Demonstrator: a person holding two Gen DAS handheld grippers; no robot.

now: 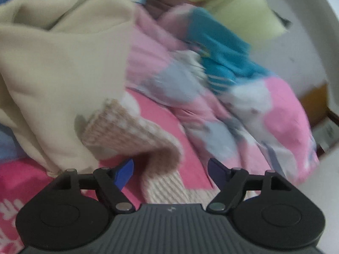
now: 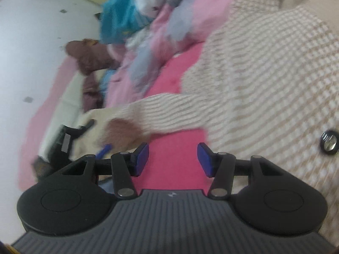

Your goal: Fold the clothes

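Observation:
A beige-and-white checked knit garment with a black button lies on the pink sheet. Its sleeve ends in a brown cuff. In the left wrist view that sleeve runs down between the fingers of my left gripper, which is open. My right gripper is open over bare pink sheet, just left of the garment's body. A blue fingertip of the left gripper shows near the cuff. A cream garment is heaped at the left.
A rumpled pink, blue and white quilt lies beyond the garment, with a teal cloth and a yellow-green pillow behind it. A brown plush toy sits by the white wall. Both views are motion-blurred.

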